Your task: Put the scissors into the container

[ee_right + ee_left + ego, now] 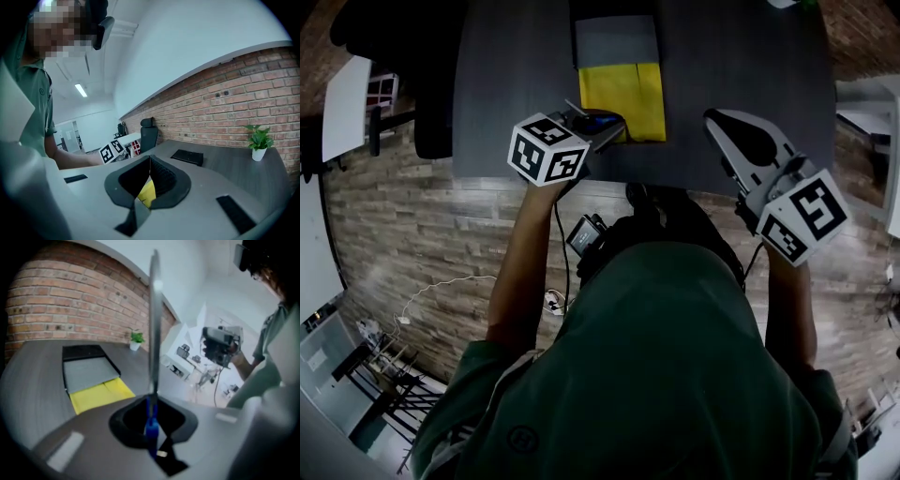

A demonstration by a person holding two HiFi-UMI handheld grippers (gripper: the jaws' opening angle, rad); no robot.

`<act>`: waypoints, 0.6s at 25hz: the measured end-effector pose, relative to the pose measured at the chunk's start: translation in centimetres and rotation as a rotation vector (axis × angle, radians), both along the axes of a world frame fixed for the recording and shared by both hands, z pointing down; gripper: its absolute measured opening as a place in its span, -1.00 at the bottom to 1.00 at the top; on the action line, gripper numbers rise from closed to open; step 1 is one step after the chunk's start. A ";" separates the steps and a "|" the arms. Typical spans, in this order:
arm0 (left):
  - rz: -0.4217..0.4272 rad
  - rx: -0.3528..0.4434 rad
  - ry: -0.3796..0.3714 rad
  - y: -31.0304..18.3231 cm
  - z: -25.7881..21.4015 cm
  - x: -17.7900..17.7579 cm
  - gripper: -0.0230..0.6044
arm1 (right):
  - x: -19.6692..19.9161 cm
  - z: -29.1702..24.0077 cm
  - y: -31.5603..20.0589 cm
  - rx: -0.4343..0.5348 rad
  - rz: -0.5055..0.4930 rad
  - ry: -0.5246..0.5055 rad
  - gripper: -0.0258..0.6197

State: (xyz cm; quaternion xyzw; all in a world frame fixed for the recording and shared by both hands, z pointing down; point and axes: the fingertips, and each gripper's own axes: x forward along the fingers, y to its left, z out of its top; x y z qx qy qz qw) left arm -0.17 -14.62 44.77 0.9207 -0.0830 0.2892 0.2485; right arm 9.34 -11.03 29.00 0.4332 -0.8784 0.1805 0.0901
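Blue-handled scissors [153, 357] are pinched in the left gripper [151, 408]. Jaws are nearly closed, clamped on the handle end only, and the blade sticks out long in front. The pair hangs over the near edge of the counter [506, 75], just short of the container [617, 42], not in it yet. Right gripper [147, 161] has its jaws together with nothing held; the yellow showing under them is background.

Risks, my read:
- The grip is at one end with a long lever, so the scissors could pivot or slip in the jaws on a tilt.
- The blade leads and could catch the container's rim and shove the tray or twist the grip.
- Releasing early drops them on the yellow sheet [623, 98] at the near end or on bare counter. I can't tell whether the yellow is part of the container.
- They're close to the counter edge, so a slip here could go to the floor.

Count: 1 scissors, 1 container, 1 yellow sheet, 2 grippers, 1 plant [259, 138] at the far side.
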 end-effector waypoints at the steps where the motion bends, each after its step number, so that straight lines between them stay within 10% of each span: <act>1: -0.001 -0.016 -0.010 -0.2 0.8 0.1 -0.83 | 0.1 0.2 -0.3 -0.006 -0.004 0.003 -0.90; 15: 0.018 -0.223 -0.151 -0.2 9.7 1.4 -0.82 | 0.3 3.2 -3.1 -0.079 -0.088 -0.006 -0.90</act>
